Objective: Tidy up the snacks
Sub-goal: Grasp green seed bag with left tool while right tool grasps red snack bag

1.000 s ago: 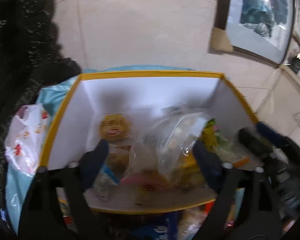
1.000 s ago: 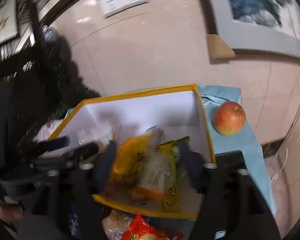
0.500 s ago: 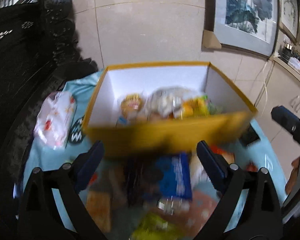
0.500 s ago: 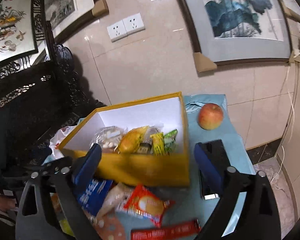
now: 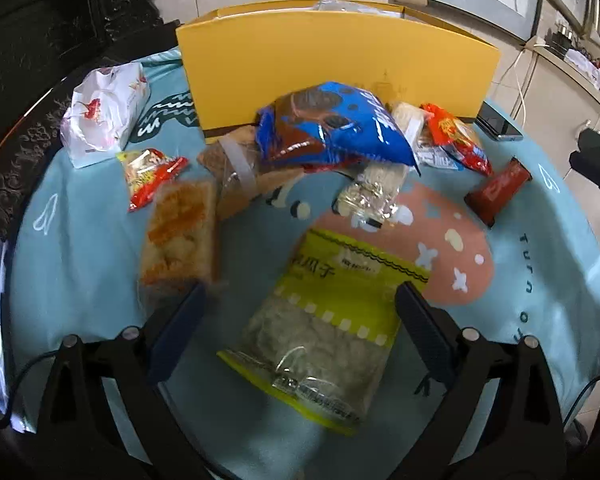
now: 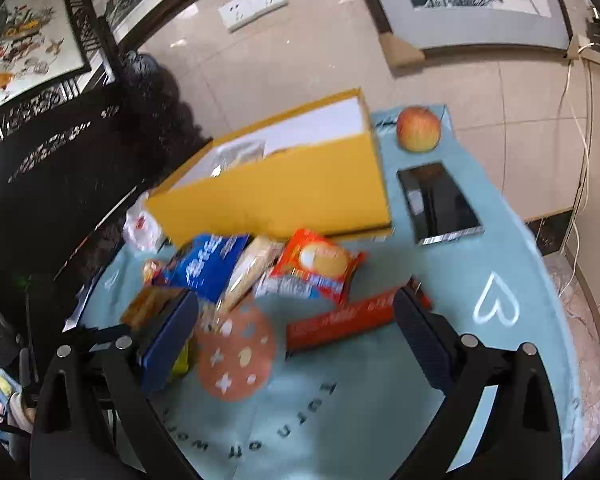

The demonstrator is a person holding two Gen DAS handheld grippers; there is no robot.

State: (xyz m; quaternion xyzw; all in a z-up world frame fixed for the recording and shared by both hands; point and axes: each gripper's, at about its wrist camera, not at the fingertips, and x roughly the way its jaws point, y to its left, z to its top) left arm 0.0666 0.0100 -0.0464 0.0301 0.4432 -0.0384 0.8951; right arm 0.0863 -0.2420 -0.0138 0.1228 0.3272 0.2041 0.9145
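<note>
A yellow box [image 5: 332,68] with a white inside stands at the back of the light blue tablecloth [image 5: 80,260]. Loose snacks lie in front of it: a blue cookie bag [image 5: 332,128], an orange cracker pack [image 5: 180,232], a red-orange pack [image 5: 456,140] and a red bar [image 5: 498,192]. My left gripper [image 5: 300,298] is open above a yellow-green seed bag [image 5: 332,320], one finger on each side, not pressing it. My right gripper [image 6: 296,302] is open over the red bar [image 6: 340,320], near the red-orange pack [image 6: 316,264] and the blue bag [image 6: 208,264].
An apple [image 6: 418,130] and a dark phone [image 6: 438,202] lie right of the box [image 6: 280,196]. A white tissue pack [image 5: 104,112] sits left of it. Dark carved furniture [image 6: 60,152] borders the left side. The round table's edge curves close on the right.
Both grippers have drawn back from over the box's inside and come down over the loose snacks. Their jaws stand wider, and the bags seen between them stayed in the box.
</note>
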